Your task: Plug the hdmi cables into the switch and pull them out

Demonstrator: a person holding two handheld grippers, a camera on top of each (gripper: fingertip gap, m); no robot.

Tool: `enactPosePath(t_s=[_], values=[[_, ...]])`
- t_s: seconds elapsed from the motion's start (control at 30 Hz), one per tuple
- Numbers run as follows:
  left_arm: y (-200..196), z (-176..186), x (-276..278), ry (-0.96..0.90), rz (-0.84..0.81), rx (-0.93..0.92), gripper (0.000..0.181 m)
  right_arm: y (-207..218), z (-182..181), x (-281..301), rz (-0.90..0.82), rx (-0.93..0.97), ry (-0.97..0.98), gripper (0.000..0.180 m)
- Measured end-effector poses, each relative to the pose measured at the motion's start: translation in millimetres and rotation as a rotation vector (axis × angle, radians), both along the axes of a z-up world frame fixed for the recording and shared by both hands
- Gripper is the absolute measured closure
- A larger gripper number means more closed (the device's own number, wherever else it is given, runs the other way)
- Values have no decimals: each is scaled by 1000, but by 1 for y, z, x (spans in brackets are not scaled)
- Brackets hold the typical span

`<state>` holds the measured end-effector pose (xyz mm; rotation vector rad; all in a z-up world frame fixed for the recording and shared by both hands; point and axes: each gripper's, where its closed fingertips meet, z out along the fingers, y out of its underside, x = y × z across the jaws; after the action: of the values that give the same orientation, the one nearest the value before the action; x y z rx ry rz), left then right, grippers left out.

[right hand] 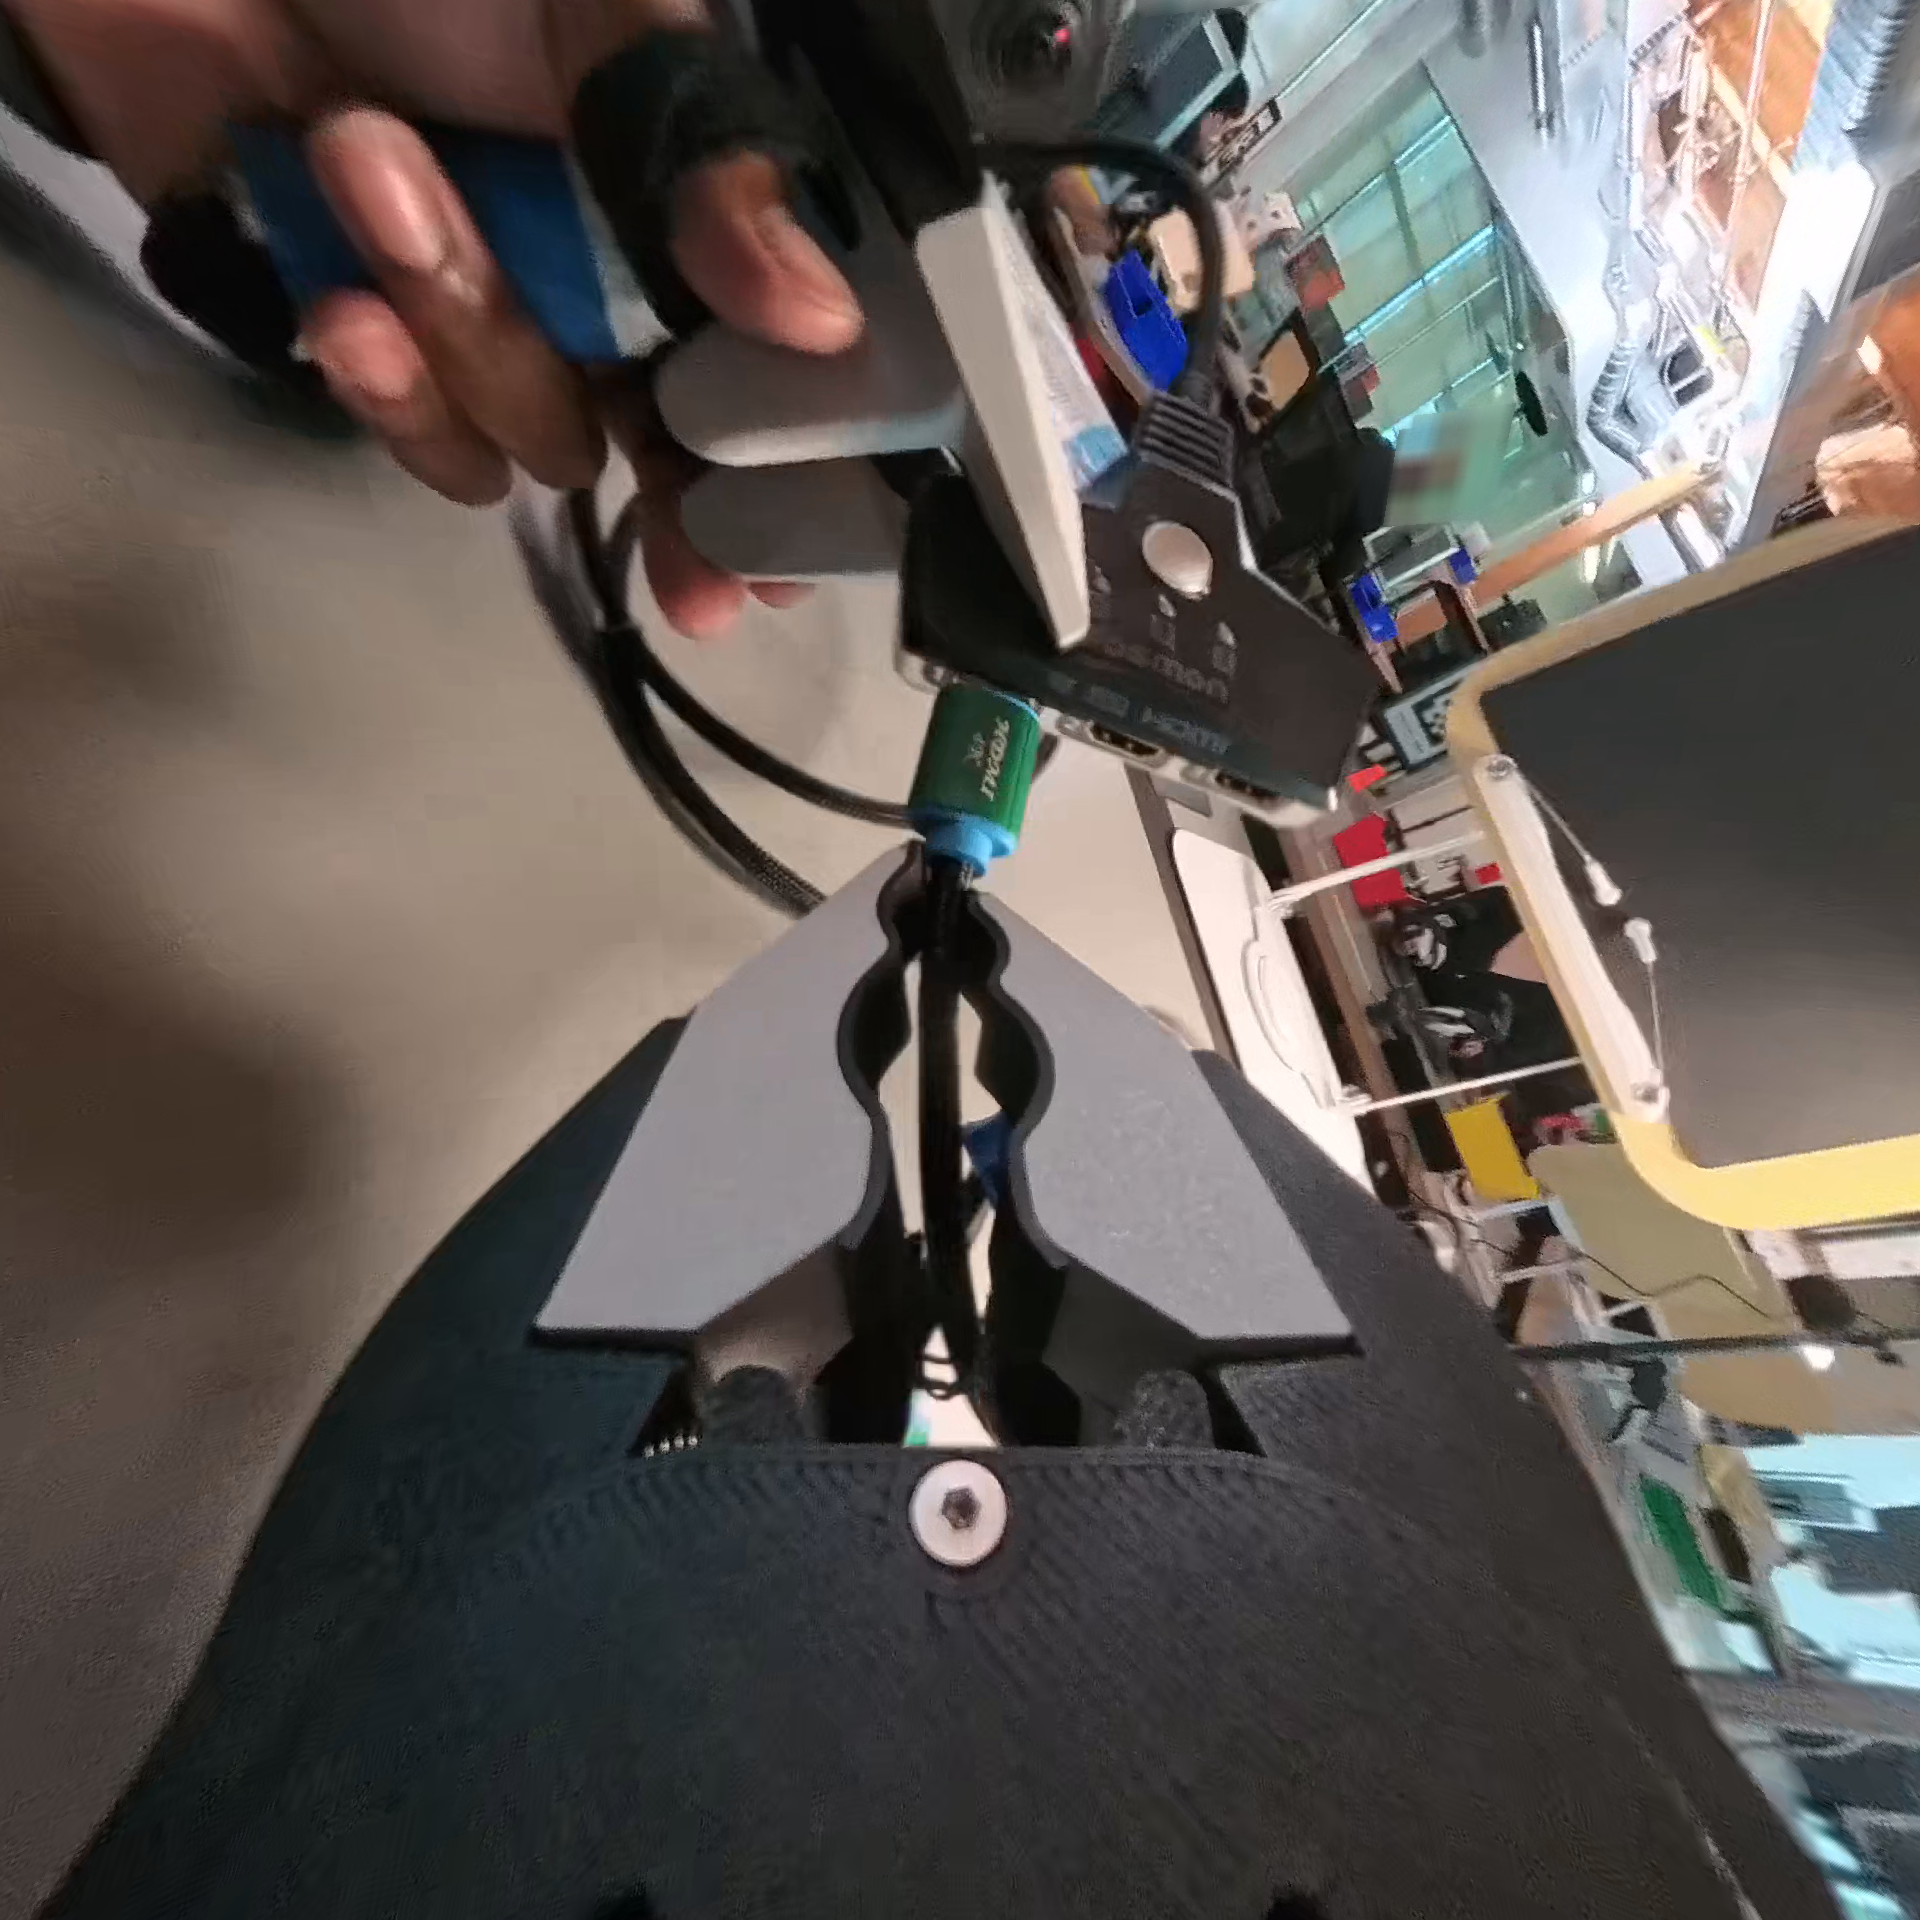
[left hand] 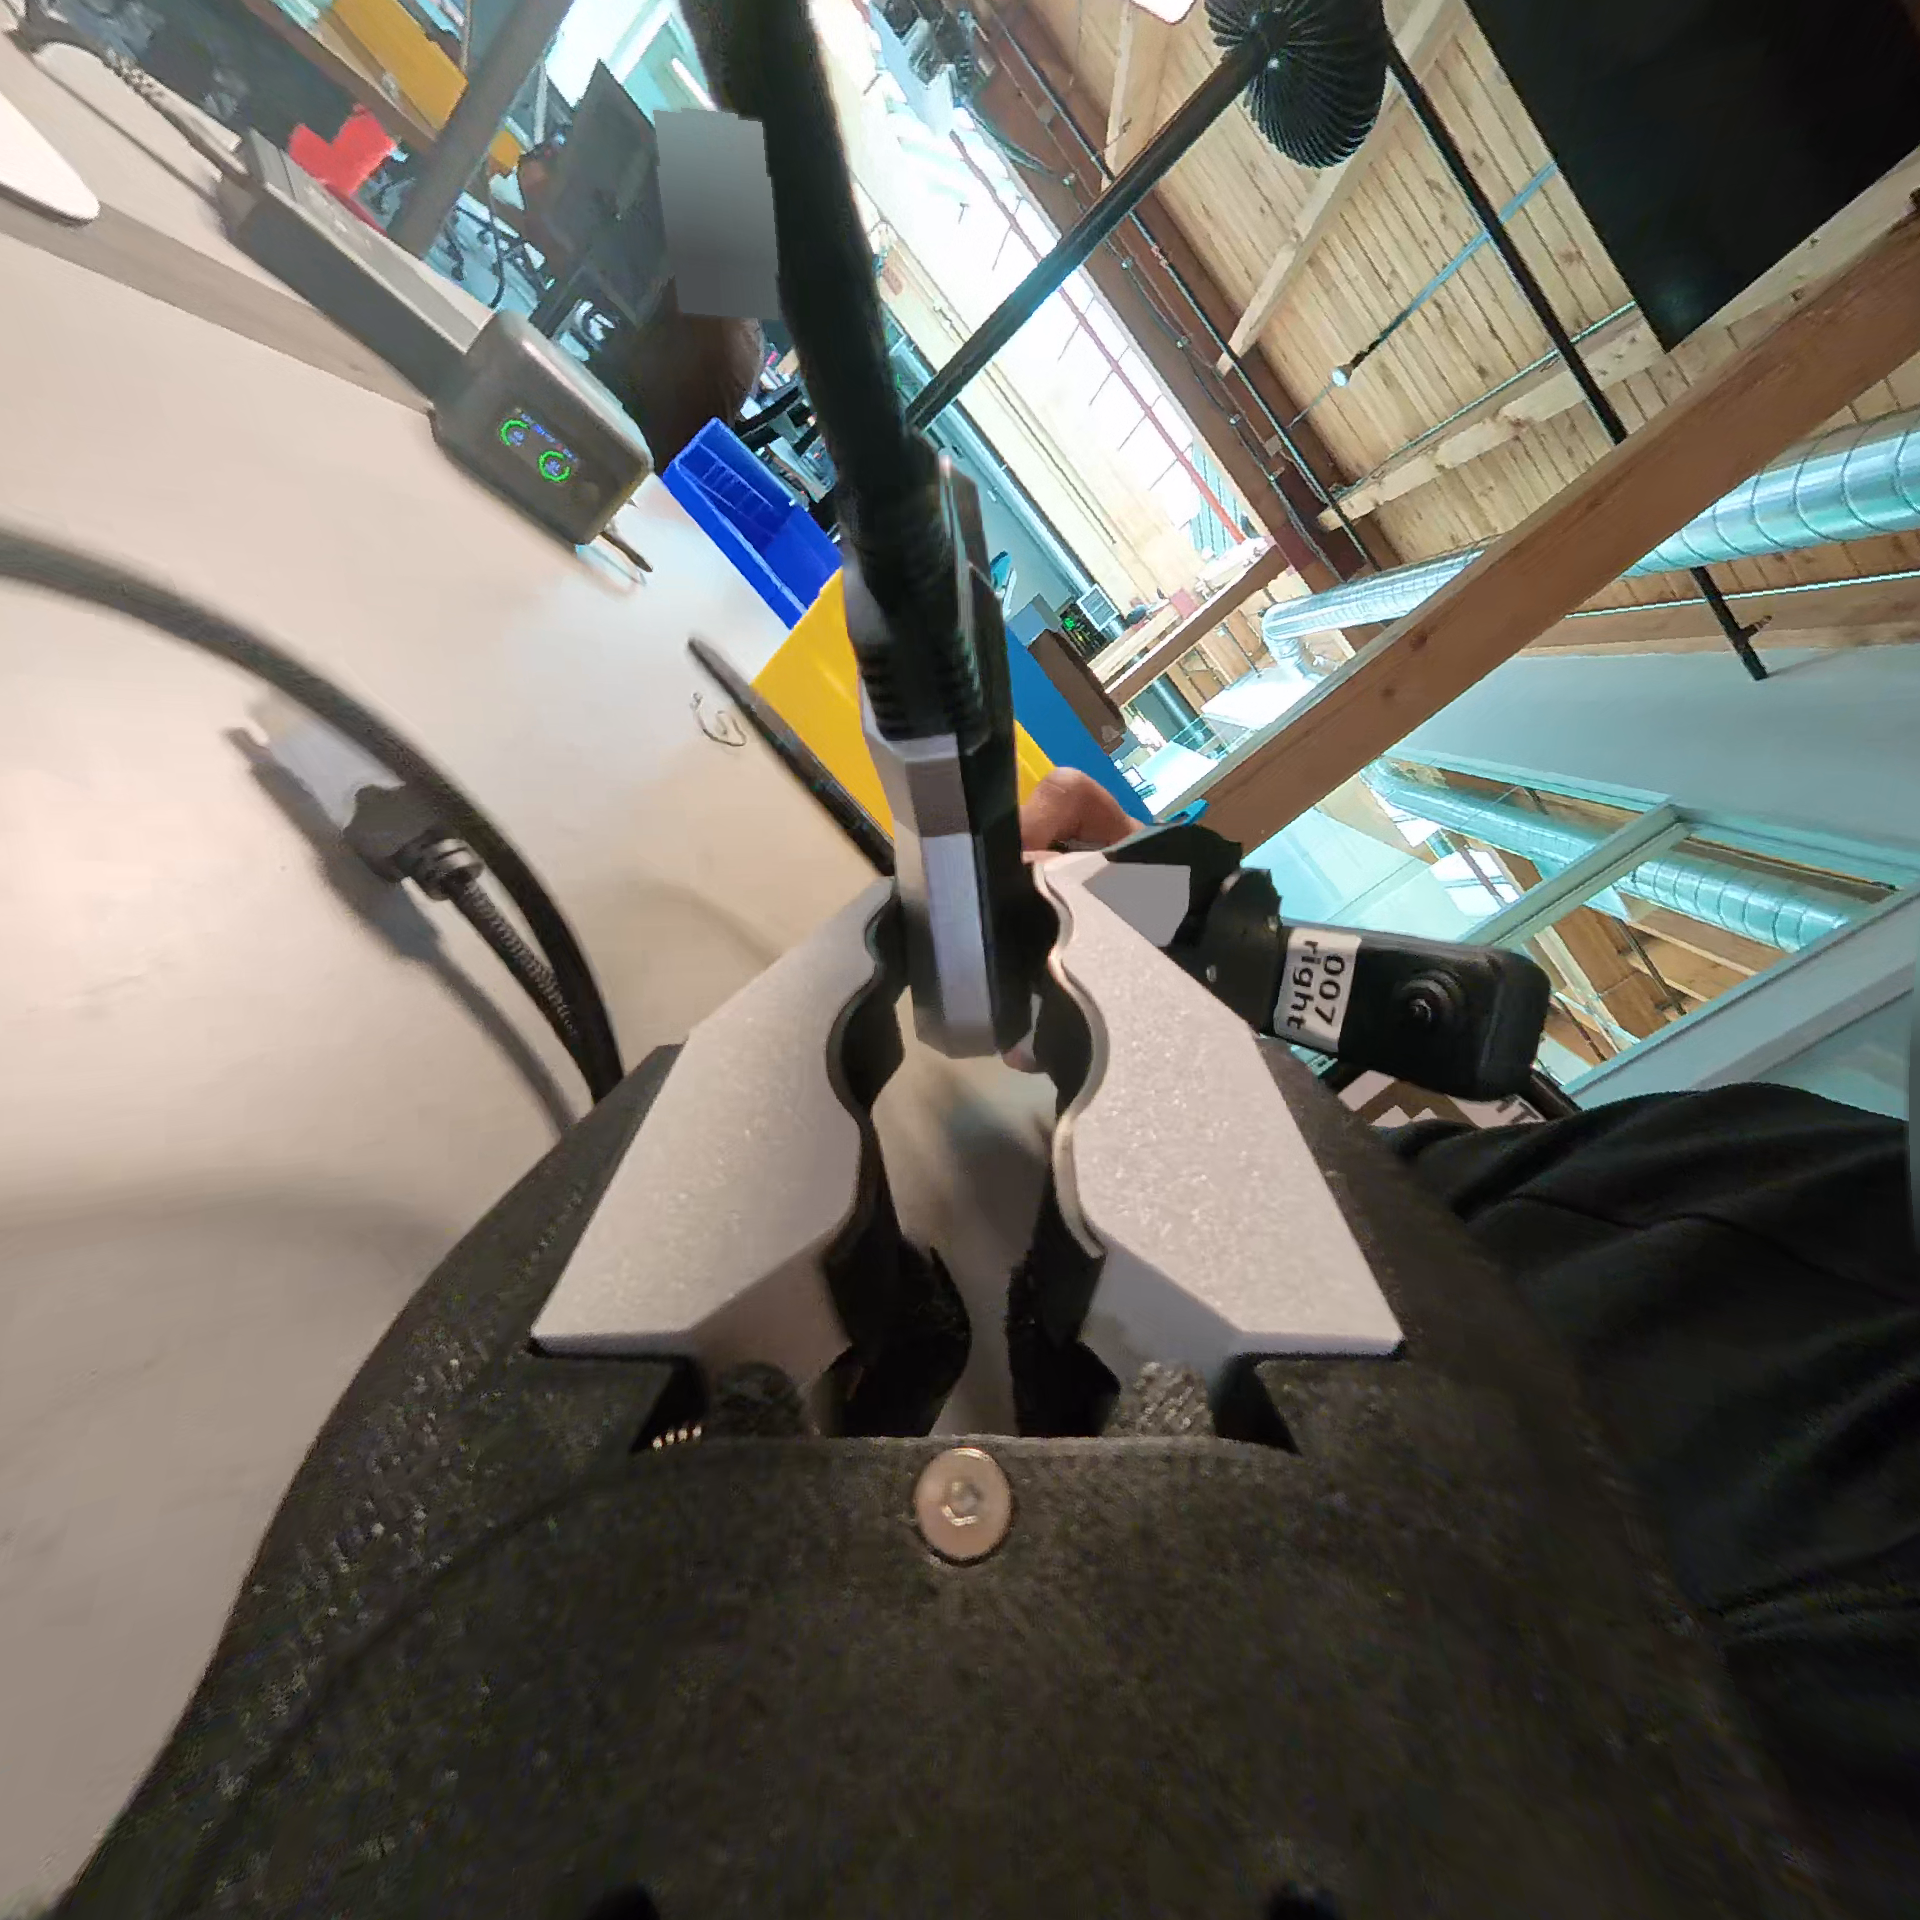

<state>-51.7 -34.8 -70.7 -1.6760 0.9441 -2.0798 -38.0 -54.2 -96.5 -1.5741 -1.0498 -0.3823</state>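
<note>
A: What's biggest here?
B: The table (left hand: 260, 935), pale and broad. Its edge runs diagonally in the left wrist view, with bare room beside a loose cable (left hand: 488, 914) lying on it. A grey box (left hand: 540, 436) with green lights sits near that edge.

A: And the switch?
B: Lifted off the table. The left gripper (left hand: 971, 966) is clenched on the switch (left hand: 956, 914), seen edge-on there. In the right wrist view the switch (right hand: 1164, 623) faces the camera, black with a round button; two ports on its near edge are open.

A: Any writing?
B: Print on the switch, the plug and a white label on the right gripper's camera; I leave the wording out.

A: The right gripper?
B: The right gripper (right hand: 940, 894) pinches a cable (right hand: 940, 1039) just behind a green plug (right hand: 971, 764) seated in the switch's end port
</note>
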Motion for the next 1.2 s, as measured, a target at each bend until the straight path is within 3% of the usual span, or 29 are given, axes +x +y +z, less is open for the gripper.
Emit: enactPosePath(t_s=[0.1, 0.43, 0.57, 0.7, 0.8, 0.93, 1.07, 1.2], values=[[0, 2, -2, -10, -14, -14, 161, -6, -6, -15, 51, -16, 3, 172], [3, 1, -1, -3, -2, -21, 161, 1, 2, 3, -11, 12, -18, 173], [2, 2, -3, -7, -19, -1, 161, -9, -8, -19, 66, -33, -5, 172], [1, -1, 2, 2, -16, -2, 161, 1, 1, 12, -26, -20, 9, 173], [2, -2, 0, 4, -16, 1, 161, -6, -7, -4, 18, -45, -6, 172], [2, 0, 1, 0, -9, 7, 160, 5, 3, 14, -69, -11, 30, 173], [5, -2, -4, 2, -17, -6, 161, -8, -8, -12, 51, -66, 41, 173], [-2, 0, 1, 0, -34, 16, 160, -5, 4, 13, 9, -39, 49, 173]])
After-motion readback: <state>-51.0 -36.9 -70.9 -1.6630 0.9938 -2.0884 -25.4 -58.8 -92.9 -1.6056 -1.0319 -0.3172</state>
